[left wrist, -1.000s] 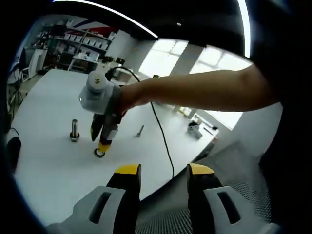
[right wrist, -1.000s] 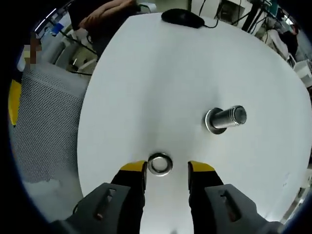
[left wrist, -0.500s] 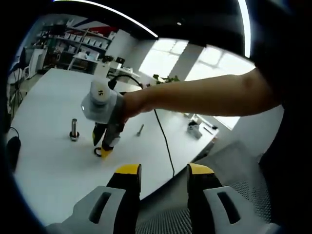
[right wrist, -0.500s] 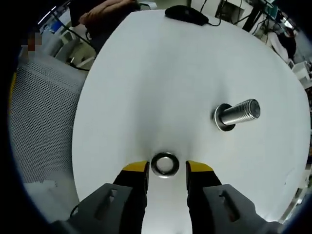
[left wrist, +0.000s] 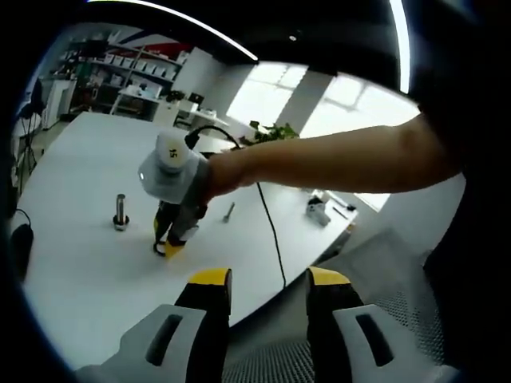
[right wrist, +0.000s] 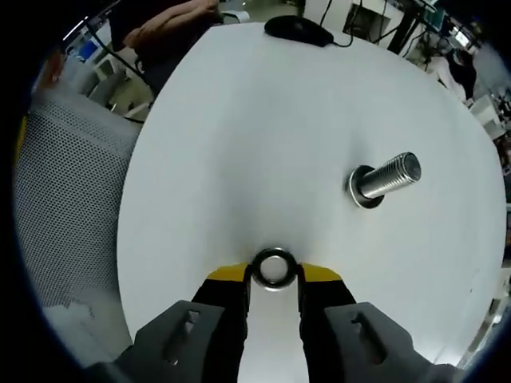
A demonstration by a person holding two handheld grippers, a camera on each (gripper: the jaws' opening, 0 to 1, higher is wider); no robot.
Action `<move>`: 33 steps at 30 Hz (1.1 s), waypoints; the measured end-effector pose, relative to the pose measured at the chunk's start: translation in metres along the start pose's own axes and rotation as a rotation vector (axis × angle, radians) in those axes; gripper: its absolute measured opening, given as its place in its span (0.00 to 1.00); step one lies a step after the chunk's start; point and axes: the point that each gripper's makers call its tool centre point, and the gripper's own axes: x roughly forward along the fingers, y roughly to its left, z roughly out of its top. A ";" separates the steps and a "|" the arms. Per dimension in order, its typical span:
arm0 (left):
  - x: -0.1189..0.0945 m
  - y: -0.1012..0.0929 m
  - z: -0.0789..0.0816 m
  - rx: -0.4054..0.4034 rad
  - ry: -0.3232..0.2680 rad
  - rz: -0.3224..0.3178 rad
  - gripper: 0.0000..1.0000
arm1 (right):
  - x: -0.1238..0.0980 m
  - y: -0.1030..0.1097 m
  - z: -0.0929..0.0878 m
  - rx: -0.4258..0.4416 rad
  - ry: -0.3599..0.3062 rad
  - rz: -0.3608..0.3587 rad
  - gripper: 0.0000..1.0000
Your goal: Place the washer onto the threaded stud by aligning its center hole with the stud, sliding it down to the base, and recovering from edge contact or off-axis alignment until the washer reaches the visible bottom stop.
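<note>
In the right gripper view, we see the right gripper (right wrist: 274, 279) with its yellow-tipped jaws closed against the two sides of the washer (right wrist: 274, 267), which lies flat on the white table (right wrist: 239, 144). The threaded stud (right wrist: 383, 180) stands well apart from it, further along the table, on its own base. In the left gripper view, the left gripper (left wrist: 260, 279) hovers beyond the table's edge, jaws apart and holding nothing, while a person's forearm (left wrist: 335, 155) reaches toward the stud (left wrist: 120, 211).

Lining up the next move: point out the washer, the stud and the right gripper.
washer (right wrist: 273, 269), right gripper view, its metal ring.
stud (right wrist: 388, 177), right gripper view, its threaded shaft.
right gripper (right wrist: 273, 275), right gripper view, between its fingertips.
</note>
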 end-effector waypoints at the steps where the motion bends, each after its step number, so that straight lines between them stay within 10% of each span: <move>1: 0.000 0.000 0.000 0.000 -0.001 0.000 0.35 | 0.001 0.000 0.000 0.001 0.000 -0.001 0.24; 33: 0.000 -0.001 -0.001 0.000 0.005 -0.007 0.35 | -0.055 -0.027 0.035 -0.071 0.051 0.003 0.22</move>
